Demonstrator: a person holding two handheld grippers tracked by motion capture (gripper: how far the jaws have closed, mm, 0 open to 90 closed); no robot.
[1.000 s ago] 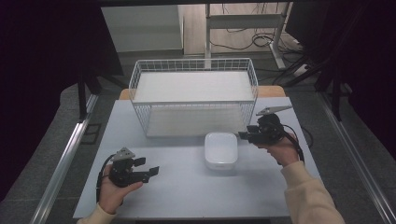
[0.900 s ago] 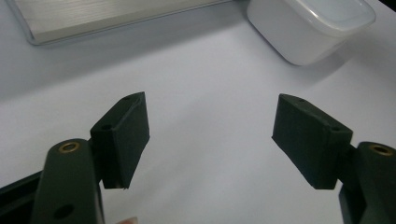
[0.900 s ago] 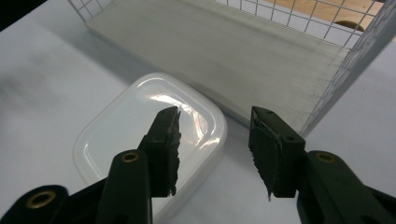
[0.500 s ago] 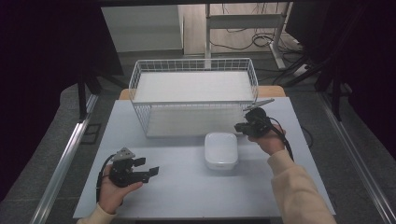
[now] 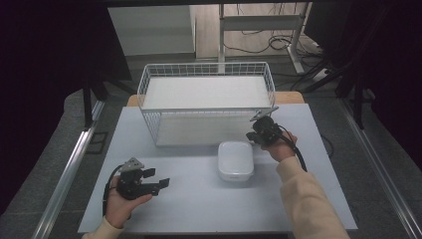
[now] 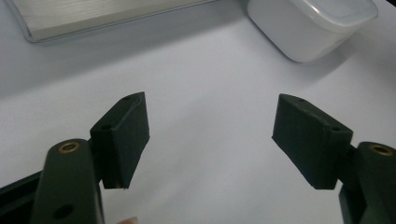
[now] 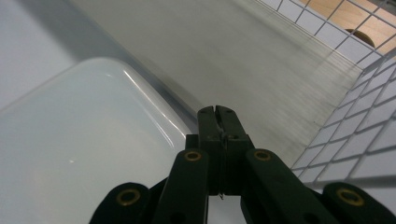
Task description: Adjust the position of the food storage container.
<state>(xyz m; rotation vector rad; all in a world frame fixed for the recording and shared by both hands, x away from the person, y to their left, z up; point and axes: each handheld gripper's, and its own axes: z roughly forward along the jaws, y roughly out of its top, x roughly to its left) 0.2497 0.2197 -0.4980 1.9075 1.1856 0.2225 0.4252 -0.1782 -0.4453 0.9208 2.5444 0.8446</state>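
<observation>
Apparently mid-approach, the right gripper (image 5: 257, 133), its jaws just closed together on nothing, hovers just beside the white lidded box (image 5: 235, 160), so the next move calls for reopening them, while the left gripper (image 5: 155, 180) rests spread apart, well away.

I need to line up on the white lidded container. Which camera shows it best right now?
The high view: the whole white container lies on the table, in front of the wire basket. The right gripper view shows its lid close up, cut off, behind the shut fingers. The left gripper view catches one end, top right.
</observation>
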